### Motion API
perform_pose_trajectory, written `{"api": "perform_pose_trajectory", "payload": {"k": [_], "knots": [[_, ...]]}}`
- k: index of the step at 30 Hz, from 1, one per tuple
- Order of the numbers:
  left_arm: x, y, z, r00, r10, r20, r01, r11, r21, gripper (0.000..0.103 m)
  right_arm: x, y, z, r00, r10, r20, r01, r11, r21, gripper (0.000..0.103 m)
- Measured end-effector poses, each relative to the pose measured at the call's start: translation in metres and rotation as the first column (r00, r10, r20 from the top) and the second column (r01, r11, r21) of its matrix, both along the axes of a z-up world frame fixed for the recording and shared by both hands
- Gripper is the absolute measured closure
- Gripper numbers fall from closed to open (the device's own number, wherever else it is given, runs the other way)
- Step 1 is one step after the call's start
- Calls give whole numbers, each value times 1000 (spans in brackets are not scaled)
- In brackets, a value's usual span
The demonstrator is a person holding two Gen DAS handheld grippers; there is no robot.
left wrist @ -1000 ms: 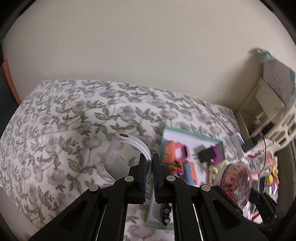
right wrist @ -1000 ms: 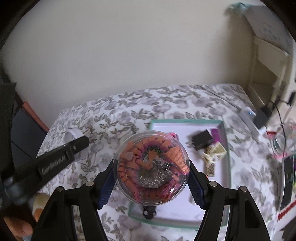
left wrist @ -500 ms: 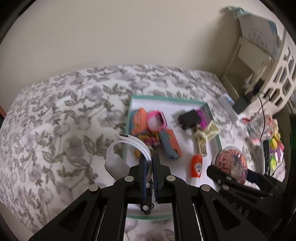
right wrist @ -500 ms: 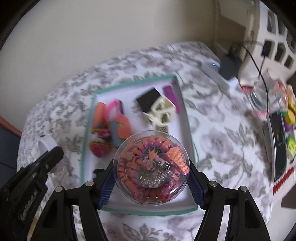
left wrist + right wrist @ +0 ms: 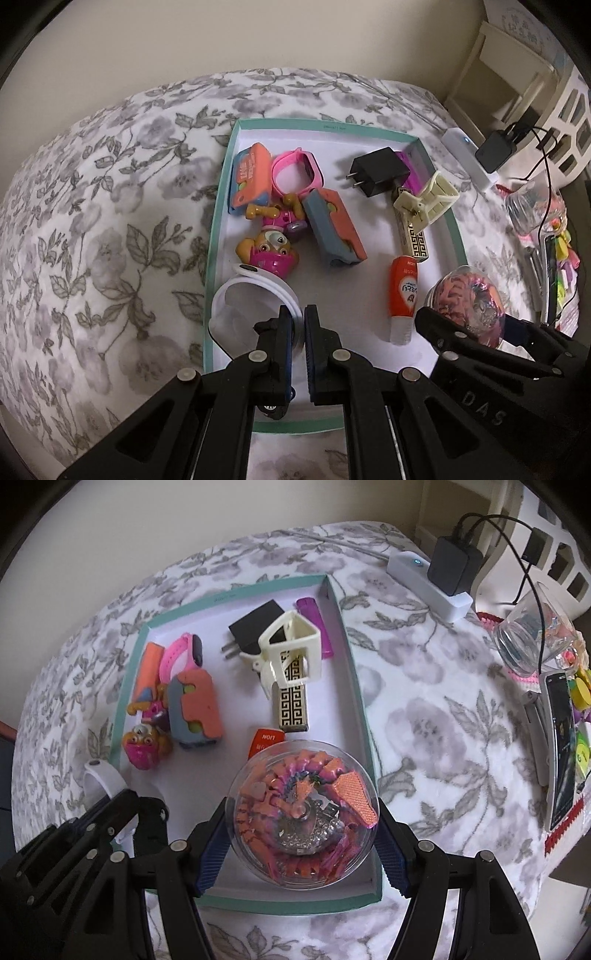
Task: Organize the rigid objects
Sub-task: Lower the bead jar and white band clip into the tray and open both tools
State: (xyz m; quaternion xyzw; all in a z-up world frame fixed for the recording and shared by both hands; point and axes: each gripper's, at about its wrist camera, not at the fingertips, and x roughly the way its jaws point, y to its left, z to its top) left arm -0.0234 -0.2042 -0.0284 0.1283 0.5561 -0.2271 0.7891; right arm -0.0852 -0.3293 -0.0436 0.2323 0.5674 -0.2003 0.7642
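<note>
A teal-rimmed white tray (image 5: 216, 206) (image 5: 360, 686) lies on the floral bedspread and holds several small items: a black charger (image 5: 380, 171), a pink watch (image 5: 295, 173), toy figures (image 5: 267, 251), an orange glue stick (image 5: 404, 291), a cream clip (image 5: 291, 642). My left gripper (image 5: 298, 325) is shut on the rim of a white round band (image 5: 236, 295), held over the tray's near left corner. My right gripper (image 5: 303, 830) is shut on a clear round container (image 5: 303, 812) full of orange and pink pieces, held over the tray's near right part.
A white power strip with a black plug (image 5: 430, 581) lies right of the tray. A glass jar (image 5: 532, 635), a phone (image 5: 559, 746) and colourful small items sit at the far right. A white basket (image 5: 565, 122) and shelf stand behind.
Both grippers have moved forward and down over the tray with their loads still held. The tray now fills the middle of both views.
</note>
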Motion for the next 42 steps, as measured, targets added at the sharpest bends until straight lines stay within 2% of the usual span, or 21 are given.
{"api": "perform_pose_trajectory", "payload": {"k": [12, 17, 19, 21, 28, 30, 35, 36, 37, 38, 42], "knots": [[1, -1, 3, 1000, -6, 0, 6, 1000, -9, 96, 4, 2, -3, 1000, 19, -20, -19, 1000, -7, 29], [1, 0, 5, 1000, -2, 12, 2, 1000, -3, 93, 5, 2, -5, 999, 23, -28, -23, 1000, -6, 29], [2, 1, 6, 1000, 1, 12, -1, 1000, -8, 80, 6, 2, -6, 999, 24, -30, -24, 1000, -7, 29], [2, 1, 8, 1000, 3, 15, -3, 1000, -11, 75, 6, 2, -6, 999, 22, -29, -22, 1000, -6, 29], [6, 6, 14, 999, 29, 31, -29, 999, -21, 72, 6, 1, -7, 999, 23, -25, -23, 1000, -7, 27], [8, 10, 15, 998, 49, 37, -48, 999, -17, 67, 6, 0, -5, 1000, 23, -16, -23, 1000, -14, 26], [19, 23, 15, 992, 112, 63, -113, 994, 12, 65, 6, 2, 0, 1000, 30, 10, -30, 999, -19, 24], [21, 26, 15, 990, 124, 66, -126, 992, 17, 62, 7, 2, 1, 999, 34, 12, -34, 999, -23, 24], [24, 30, 14, 988, 140, 69, -142, 990, 23, 52, 7, 3, 1, 999, 38, 14, -37, 999, -27, 24], [27, 35, 14, 984, 160, 74, -163, 986, 32, 47, 8, 4, 2, 999, 42, 17, -41, 999, -32, 22], [38, 54, 12, 968, 235, 83, -239, 970, 43, 37, 11, 8, 6, 997, 58, 44, -55, 997, -59, 16]]}}
